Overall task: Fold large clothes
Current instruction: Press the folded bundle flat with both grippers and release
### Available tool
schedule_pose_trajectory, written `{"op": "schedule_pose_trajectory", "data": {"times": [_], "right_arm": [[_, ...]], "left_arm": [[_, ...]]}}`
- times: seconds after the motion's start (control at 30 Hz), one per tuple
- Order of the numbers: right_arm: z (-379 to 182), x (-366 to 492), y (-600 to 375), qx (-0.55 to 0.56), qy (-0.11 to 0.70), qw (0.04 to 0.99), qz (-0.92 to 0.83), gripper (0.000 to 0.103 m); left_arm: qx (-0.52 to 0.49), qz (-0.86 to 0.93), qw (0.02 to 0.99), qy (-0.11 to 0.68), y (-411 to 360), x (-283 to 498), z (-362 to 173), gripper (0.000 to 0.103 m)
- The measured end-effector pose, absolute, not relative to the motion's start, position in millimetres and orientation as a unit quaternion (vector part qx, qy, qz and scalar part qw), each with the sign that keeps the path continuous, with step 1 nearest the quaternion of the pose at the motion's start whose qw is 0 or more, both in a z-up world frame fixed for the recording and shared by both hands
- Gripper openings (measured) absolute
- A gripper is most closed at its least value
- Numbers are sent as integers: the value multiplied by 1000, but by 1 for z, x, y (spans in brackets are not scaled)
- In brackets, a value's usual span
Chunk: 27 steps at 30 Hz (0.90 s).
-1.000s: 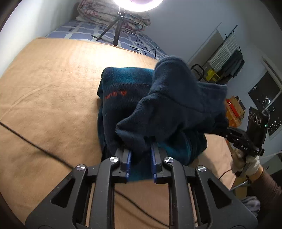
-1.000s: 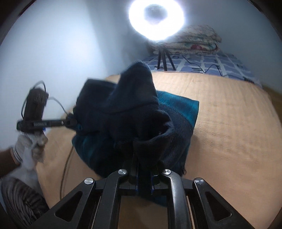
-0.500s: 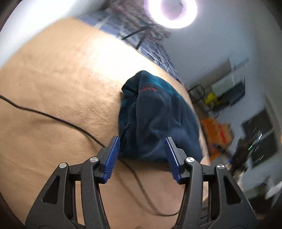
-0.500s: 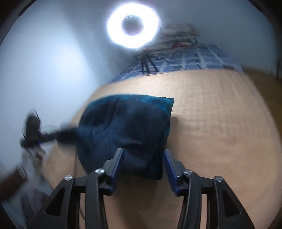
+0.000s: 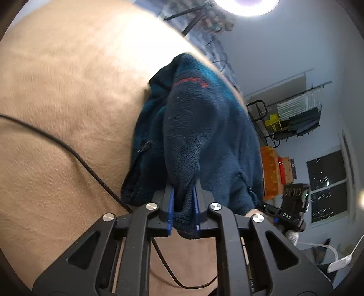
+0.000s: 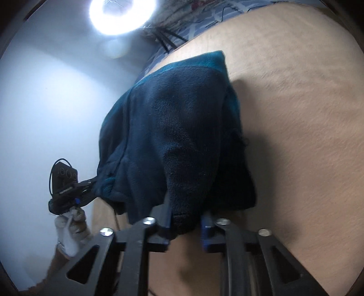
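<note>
Item one, the tan blanket (image 5: pixel 68 95): it fills the left half of your left wrist view and the right half of your right wrist view, and everything else lies on it. Item two, the dark blue fleece jacket (image 5: pixel 204 127): a folded bundle at the centre of both frames, teal along its far edge, with a short line of red lettering (image 5: pixel 192 82) near the top (too blurred to read) and a zip down its left side. Item three, your left gripper (image 5: pixel 183 205), bottom centre of the left wrist view: its jaws are closing, blue pads pressed on a bunched near edge of the fleece. Item four, your right gripper (image 6: pixel 185 222), bottom centre of the right wrist view: likewise closing, a thick roll of the near hem pinched between the fingers. Item five, the ring light (image 6: pixel 120 13), upper left of the right wrist view. Item six, a black cable (image 5: pixel 75 152) crossing the blanket at left and running under the left gripper. Item seven, your gloved left hand (image 6: pixel 69 230), lower left of the right wrist view.
</note>
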State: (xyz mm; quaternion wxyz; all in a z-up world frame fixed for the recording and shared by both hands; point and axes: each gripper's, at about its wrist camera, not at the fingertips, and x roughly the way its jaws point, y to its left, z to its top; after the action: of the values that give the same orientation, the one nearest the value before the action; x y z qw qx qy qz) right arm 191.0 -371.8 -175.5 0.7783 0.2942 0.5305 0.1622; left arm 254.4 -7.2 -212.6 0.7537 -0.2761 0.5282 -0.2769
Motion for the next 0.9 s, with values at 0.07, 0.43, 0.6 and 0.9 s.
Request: {"op": "schedule_pose_trajectory", "data": {"times": [0.07, 0.43, 0.6, 0.9], "right_arm": [[-158, 191, -366, 247, 532, 793, 162, 7], [-165, 183, -341, 91, 569, 808, 121, 15], [-116, 170, -335, 13, 536, 839, 96, 27], [-73, 208, -216, -54, 426, 871, 237, 29]], "left_arm": [[-260, -283, 768, 512, -6, 244, -201, 10], [-203, -290, 769, 533, -8, 228, -229, 19], [-225, -302, 784, 494, 27, 233, -203, 42], [-382, -318, 718, 487, 50, 350, -211, 61]]}}
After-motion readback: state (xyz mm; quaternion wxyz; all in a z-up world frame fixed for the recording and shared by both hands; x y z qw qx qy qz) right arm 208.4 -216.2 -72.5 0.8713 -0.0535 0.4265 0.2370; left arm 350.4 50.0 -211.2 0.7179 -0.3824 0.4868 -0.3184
